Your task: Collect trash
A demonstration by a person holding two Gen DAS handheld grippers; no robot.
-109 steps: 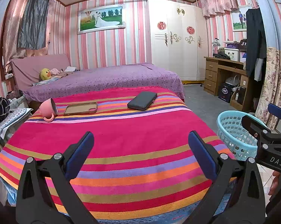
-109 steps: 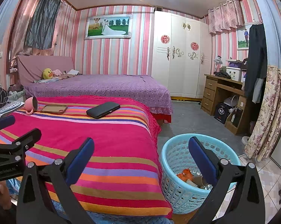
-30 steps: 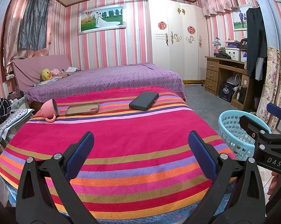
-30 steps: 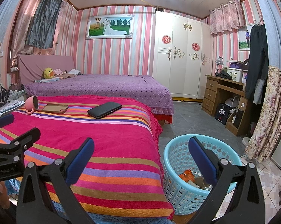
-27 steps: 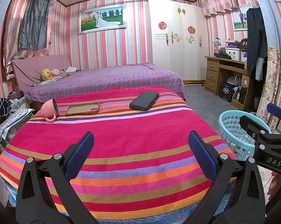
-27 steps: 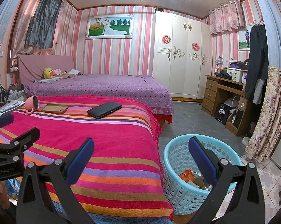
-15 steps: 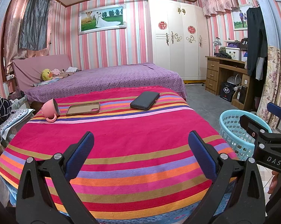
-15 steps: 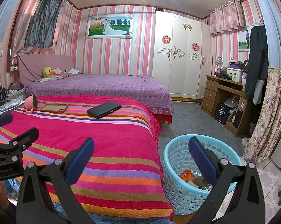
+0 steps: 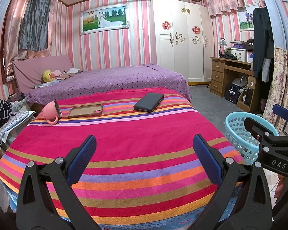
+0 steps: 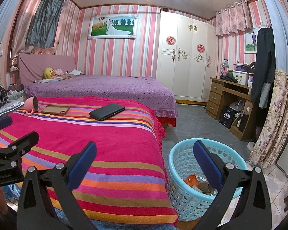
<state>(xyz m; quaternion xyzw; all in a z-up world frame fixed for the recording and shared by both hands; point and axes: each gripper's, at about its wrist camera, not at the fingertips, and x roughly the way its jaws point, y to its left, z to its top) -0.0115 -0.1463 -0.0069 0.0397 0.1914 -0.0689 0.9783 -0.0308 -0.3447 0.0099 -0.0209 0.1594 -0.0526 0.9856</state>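
Both grippers are the same build: black plastic clamp-style frames with triangular cutouts in the legs, and silver screw heads sitting just behind the fingers. The left gripper [image 9: 144, 159] has dark blue textured pads [image 9: 80, 160] on the inside of each finger, and so does the right gripper [image 10: 144, 160]. Seen side-on, the right one has "DAS" in white letters on the body behind its fingers, the left one has small white lettering I can't quite read.
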